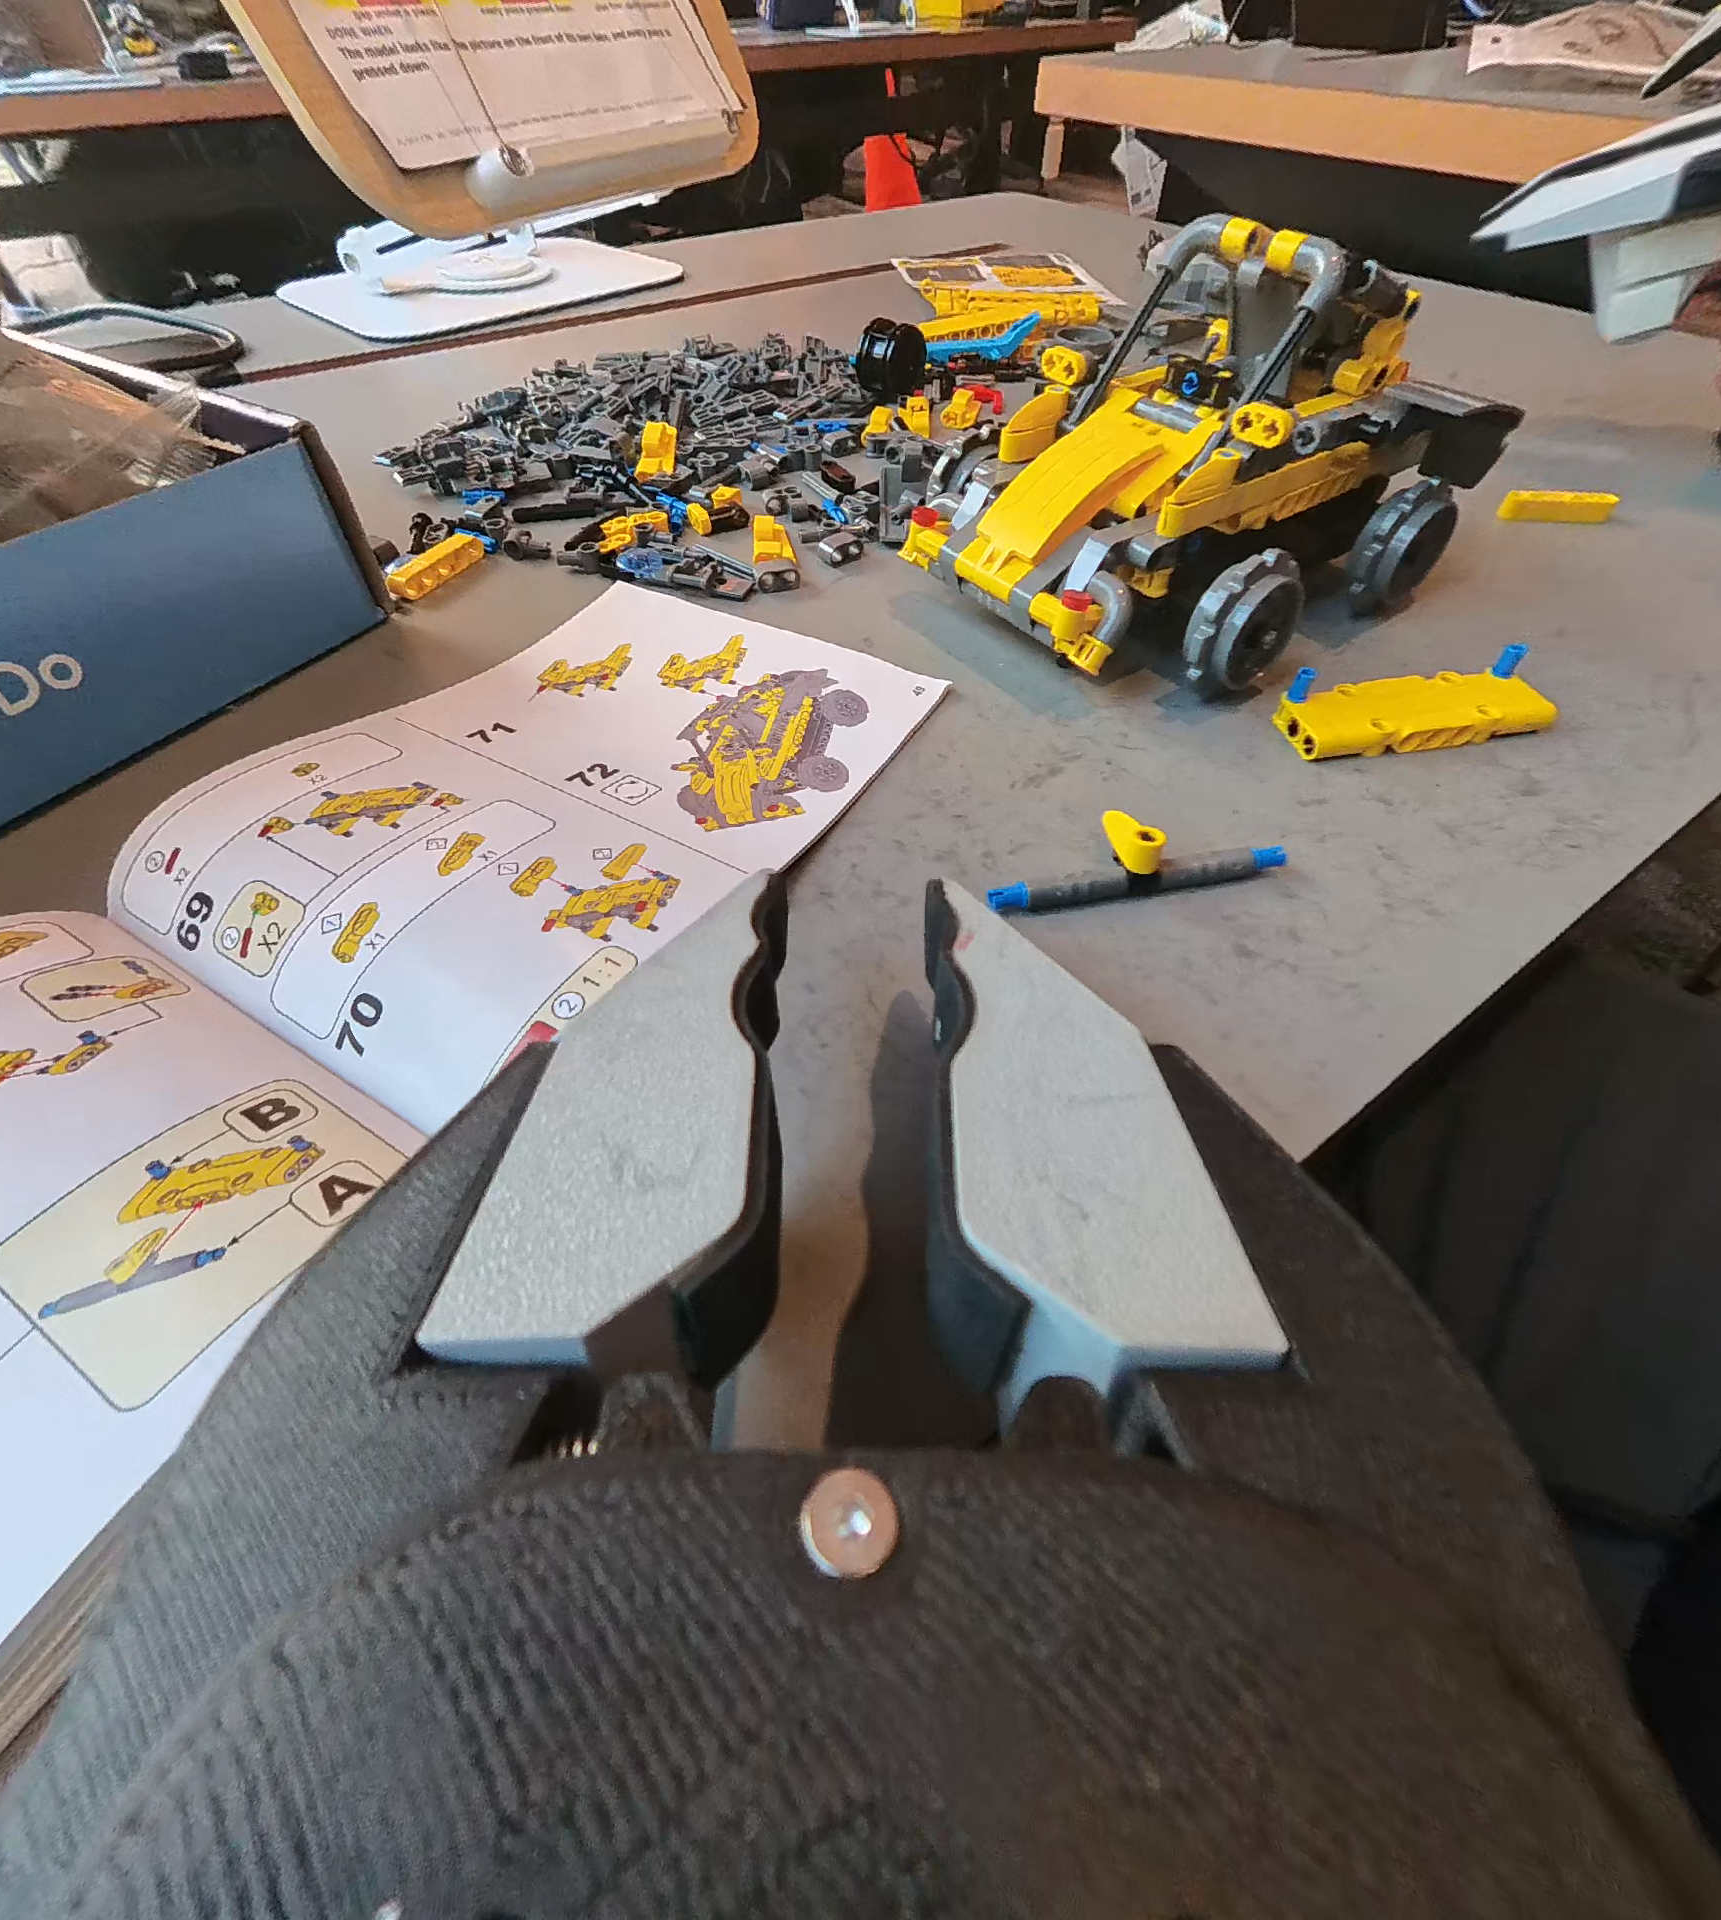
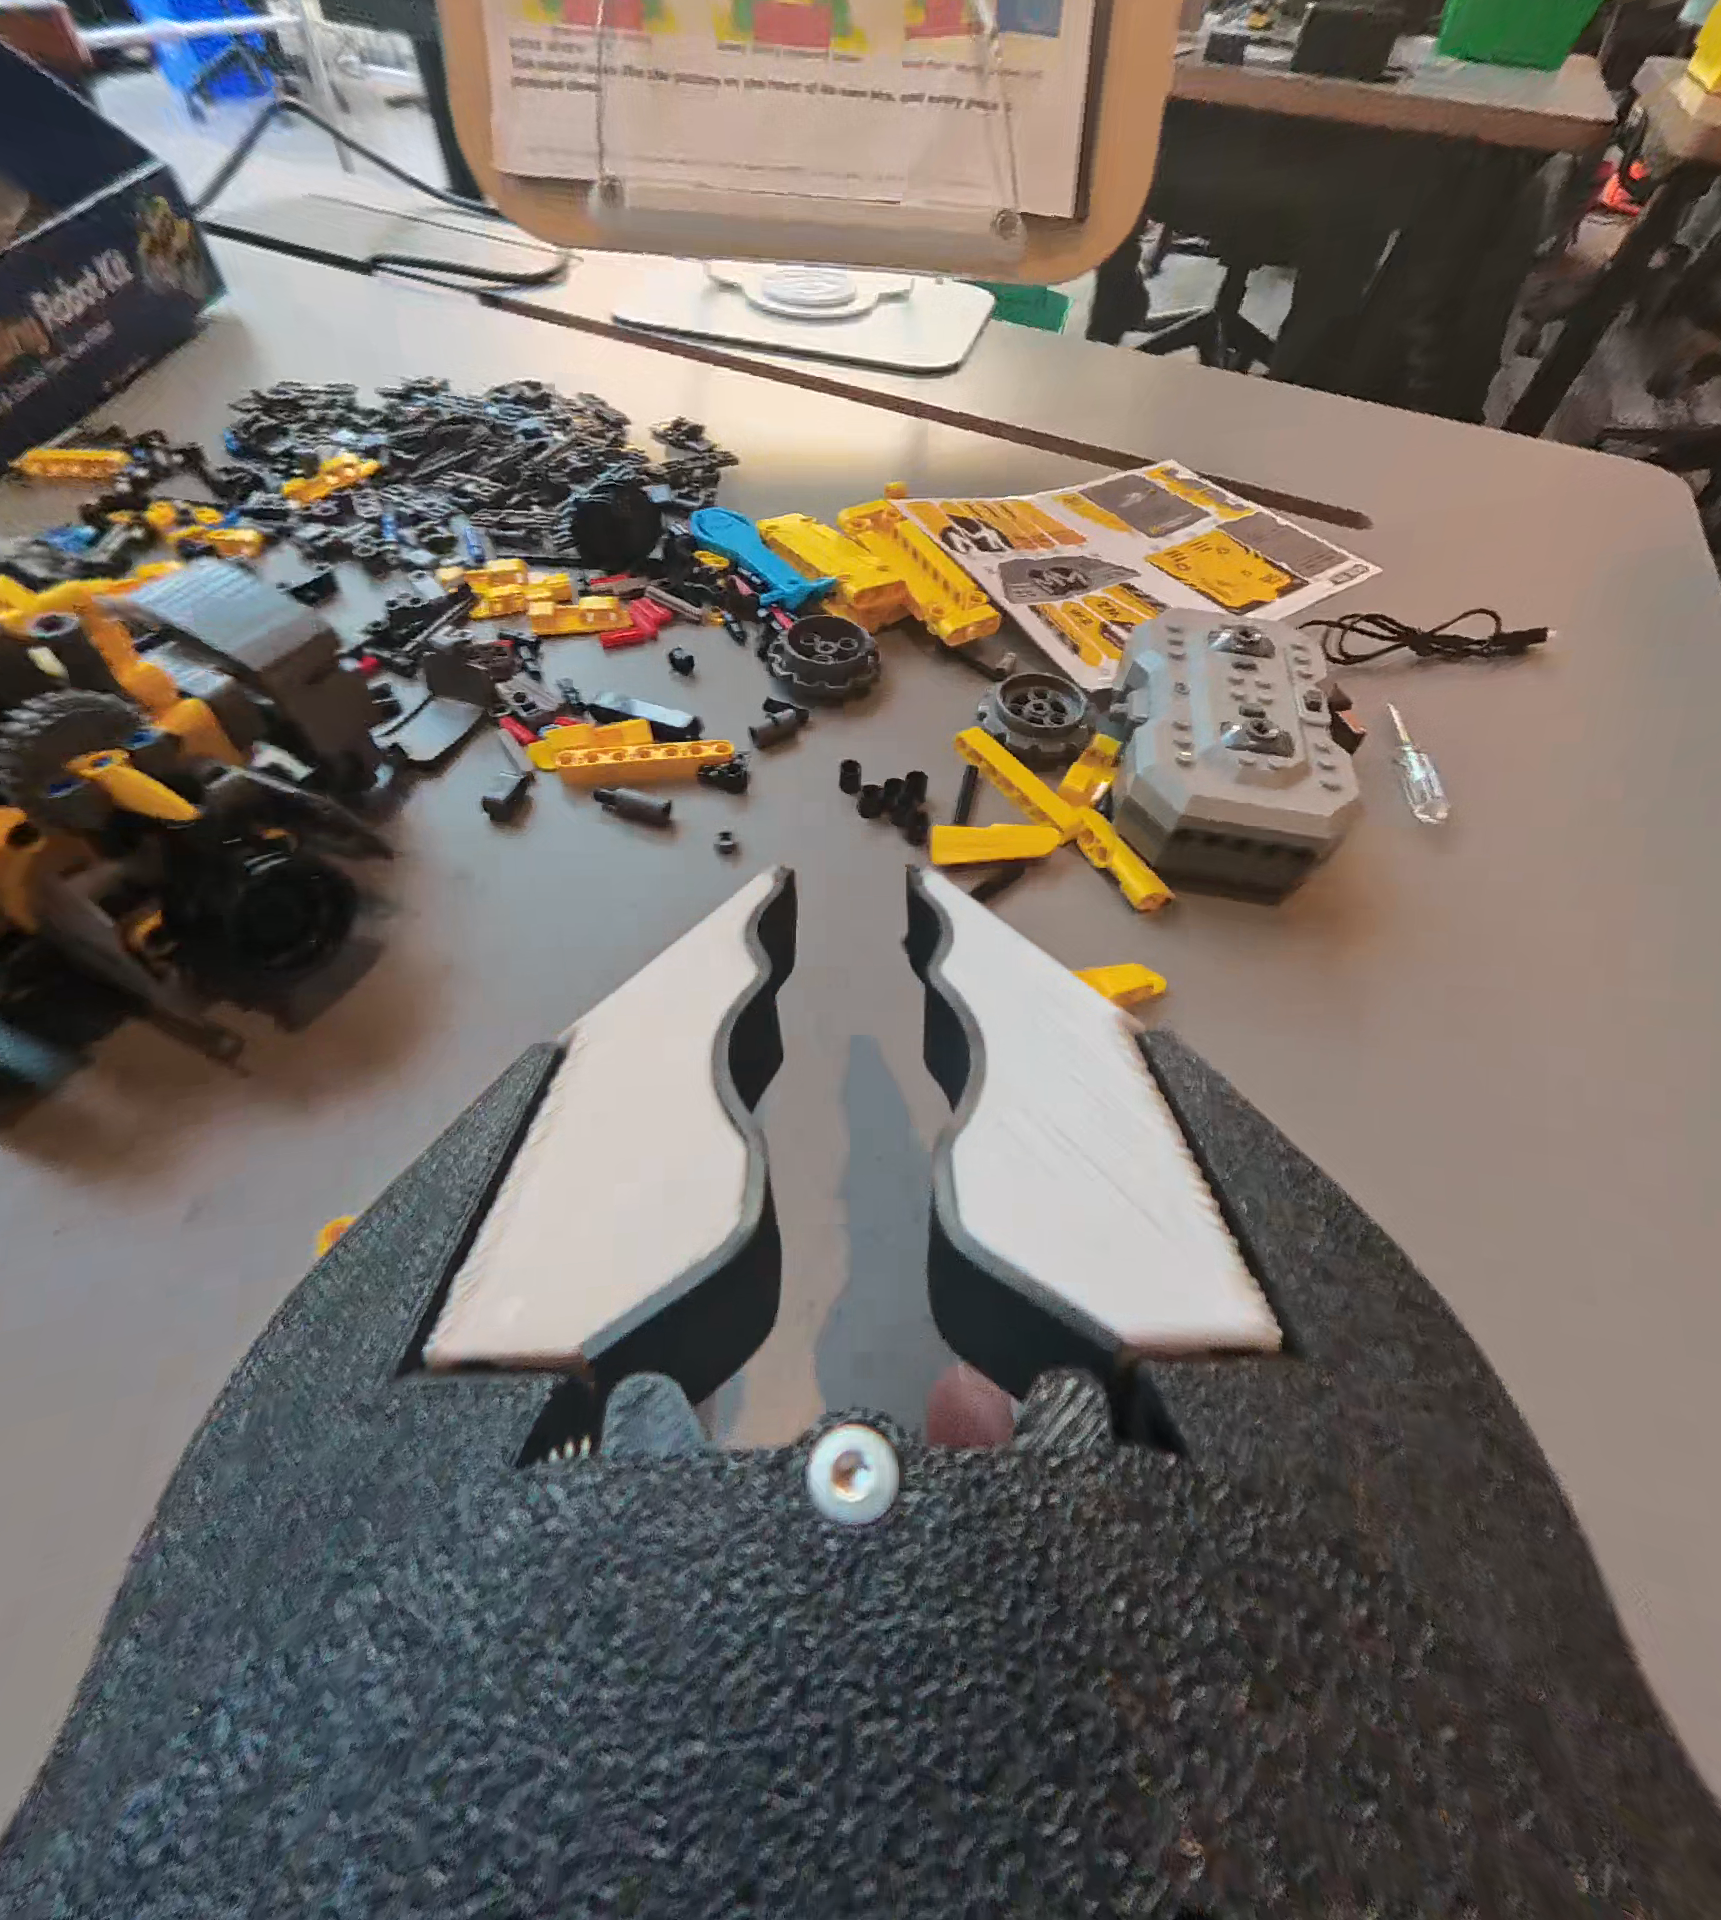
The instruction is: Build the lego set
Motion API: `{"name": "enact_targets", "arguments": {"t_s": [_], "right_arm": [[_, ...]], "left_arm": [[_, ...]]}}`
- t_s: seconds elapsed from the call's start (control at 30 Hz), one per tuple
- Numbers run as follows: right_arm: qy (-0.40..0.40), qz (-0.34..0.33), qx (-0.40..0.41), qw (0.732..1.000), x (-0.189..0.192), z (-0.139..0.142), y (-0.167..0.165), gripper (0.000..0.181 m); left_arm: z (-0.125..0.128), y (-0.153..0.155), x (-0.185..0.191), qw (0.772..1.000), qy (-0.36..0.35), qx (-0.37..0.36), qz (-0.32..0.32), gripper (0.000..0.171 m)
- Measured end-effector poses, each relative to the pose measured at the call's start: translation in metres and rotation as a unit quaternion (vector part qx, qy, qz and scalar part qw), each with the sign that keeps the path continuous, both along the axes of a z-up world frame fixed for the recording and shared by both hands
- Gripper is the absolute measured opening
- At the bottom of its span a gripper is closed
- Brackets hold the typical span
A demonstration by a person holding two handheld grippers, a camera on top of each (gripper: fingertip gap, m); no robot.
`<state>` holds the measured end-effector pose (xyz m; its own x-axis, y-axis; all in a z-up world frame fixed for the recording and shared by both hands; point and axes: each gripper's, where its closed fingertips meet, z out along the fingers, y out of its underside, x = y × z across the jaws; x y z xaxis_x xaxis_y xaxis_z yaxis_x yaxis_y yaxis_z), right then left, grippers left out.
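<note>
My left gripper (image 1: 854, 896) is open and empty, low over the grey table by the open instruction booklet (image 1: 336, 935). Nearest it lies a dark axle with blue ends and a yellow connector (image 1: 1136, 871). Beyond stand a yellow and grey brick vehicle (image 1: 1199, 468) and a yellow beam piece with blue pins (image 1: 1412, 712). My right gripper (image 2: 848, 883) is open and empty above bare table, with a small yellow piece (image 2: 1124, 981) just to its right. The vehicle (image 2: 97, 769) is at its left. The right gripper also shows at the upper right of the left wrist view (image 1: 1656, 208), held by a hand.
A heap of loose dark, yellow and blue parts (image 1: 627, 447) (image 2: 482, 488) covers the mid table. A grey battery block (image 2: 1235, 748), sticker sheet (image 2: 1147, 561), cable and small screwdriver (image 2: 1417, 769) lie right. A blue box (image 1: 108, 603) stands left, a stand with a printed sheet (image 2: 794, 135) behind. The left gripper's tips are roughly 45 cm from the right gripper's. Between my right fingertips and the small yellow piece (image 2: 1124, 981) there is roughly 9 cm.
</note>
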<state>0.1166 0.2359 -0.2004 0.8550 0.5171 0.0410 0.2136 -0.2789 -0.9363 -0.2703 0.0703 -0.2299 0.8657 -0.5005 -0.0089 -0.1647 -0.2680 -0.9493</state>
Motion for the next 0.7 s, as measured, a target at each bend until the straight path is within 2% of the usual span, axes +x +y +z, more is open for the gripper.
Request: {"name": "enact_targets", "arguments": {"t_s": [0.13, 0.2, 0.27, 0.43, 0.6, 0.7], "right_arm": [[-0.023, -0.015, 0.036, 0.999, 0.007, 0.01, 0.025, 0.024], [-0.053, -0.004, 0.007, 0.999, 0.006, 0.0, 0.036, 0.02], [-0.075, 0.025, -0.025, 0.997, -0.001, -0.009, 0.048, 0.005], [-0.143, 0.096, -0.131, 0.976, -0.013, -0.03, 0.083, 0.018], [-0.254, 0.129, -0.187, 0.94, -0.009, -0.055, 0.107, 0.018], [-0.256, 0.148, -0.205, 0.933, -0.015, -0.06, 0.109, 0.011]], "left_arm": [[0.0, 0.0, 0.0, 1.0, -0.005, -0.004, -0.003, 0.023], [0.0, 0.0, 0.0, 1.0, -0.006, -0.004, -0.003, 0.023], [0.0, 0.0, 0.0, 1.0, -0.006, -0.003, -0.003, 0.023], [0.0, 0.0, 0.0, 1.0, -0.007, -0.003, -0.003, 0.022], [0.0, 0.0, -0.001, 1.0, -0.01, -0.003, -0.003, 0.02], [0.001, 0.0, -0.001, 1.0, -0.015, -0.004, -0.004, 0.02]]}}
